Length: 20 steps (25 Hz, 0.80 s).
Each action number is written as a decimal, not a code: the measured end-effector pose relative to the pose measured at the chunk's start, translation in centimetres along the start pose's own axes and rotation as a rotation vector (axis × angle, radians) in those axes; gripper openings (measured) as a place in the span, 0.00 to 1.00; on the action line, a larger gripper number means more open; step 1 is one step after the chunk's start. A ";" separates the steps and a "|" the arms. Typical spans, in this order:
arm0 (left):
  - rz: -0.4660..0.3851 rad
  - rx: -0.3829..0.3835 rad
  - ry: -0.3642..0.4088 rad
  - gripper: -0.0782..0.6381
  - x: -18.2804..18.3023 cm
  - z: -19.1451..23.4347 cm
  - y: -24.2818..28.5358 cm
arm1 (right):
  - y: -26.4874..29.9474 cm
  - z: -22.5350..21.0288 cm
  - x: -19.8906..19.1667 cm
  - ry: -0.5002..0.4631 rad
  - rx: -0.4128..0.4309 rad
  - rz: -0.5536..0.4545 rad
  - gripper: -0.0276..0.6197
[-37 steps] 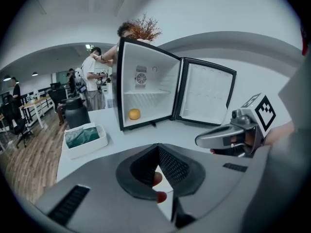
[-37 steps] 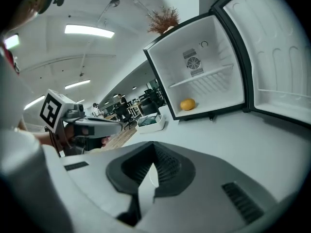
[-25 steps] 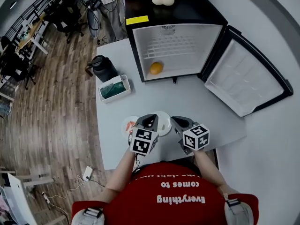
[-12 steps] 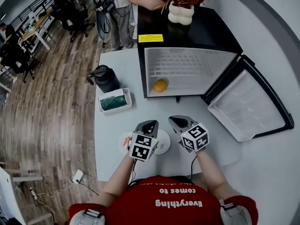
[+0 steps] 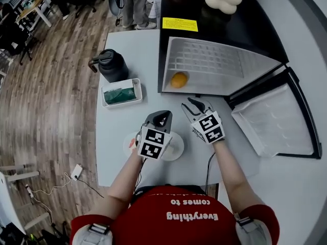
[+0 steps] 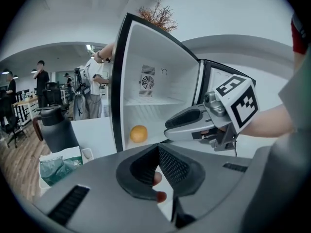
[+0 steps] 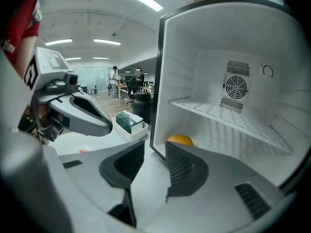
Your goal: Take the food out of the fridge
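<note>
Inspection finds the fridge [image 5: 219, 60] standing on the table [image 5: 122, 131] with its door [image 5: 271, 121] swung fully open to the right. The orange [image 5: 179, 79] lies on the fridge floor, under the wire shelf and near the front left corner, with neither gripper touching it. The right gripper [image 7: 155, 147] points at the fridge mouth. Its jaws are opening, a narrow gap shows between the pads, and nothing is held. The orange is visible just beyond them. The left gripper [image 5: 162, 115] is over a white plate [image 5: 176, 149], with its jaw tips meeting. A pinkish-red piece shows through the gap below the tips, and contact with it cannot be confirmed. A black jug [image 5: 112, 65] and a white tray [image 5: 139, 91] holding a green packet stand left of the fridge.
</note>
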<state>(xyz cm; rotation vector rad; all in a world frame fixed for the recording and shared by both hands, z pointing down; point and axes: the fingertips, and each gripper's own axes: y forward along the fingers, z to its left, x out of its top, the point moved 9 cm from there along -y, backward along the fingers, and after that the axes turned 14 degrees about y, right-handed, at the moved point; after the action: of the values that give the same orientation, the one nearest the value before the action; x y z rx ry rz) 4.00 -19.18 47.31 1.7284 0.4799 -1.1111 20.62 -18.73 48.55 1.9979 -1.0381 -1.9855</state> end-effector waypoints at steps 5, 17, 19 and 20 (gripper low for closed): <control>0.011 -0.004 -0.027 0.11 -0.7 0.8 1.0 | 3.3 -1.7 0.2 -0.031 -0.043 0.063 0.38; 0.040 -0.024 -0.060 0.11 -2.3 2.0 2.5 | 11.4 -5.3 0.4 -0.493 -0.137 0.319 0.53; 0.044 -0.029 -0.066 0.11 -2.4 2.0 2.7 | 12.5 -5.6 0.4 -0.521 -0.138 0.321 0.53; 0.046 -0.034 -0.066 0.11 -2.5 1.9 2.8 | 12.9 -5.7 0.5 -0.536 -0.141 0.320 0.53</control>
<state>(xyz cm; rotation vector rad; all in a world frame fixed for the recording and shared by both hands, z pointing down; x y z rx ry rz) 3.94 -21.72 50.73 1.6603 0.4144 -1.1175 21.11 -30.77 55.93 1.1574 -1.1783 -2.3716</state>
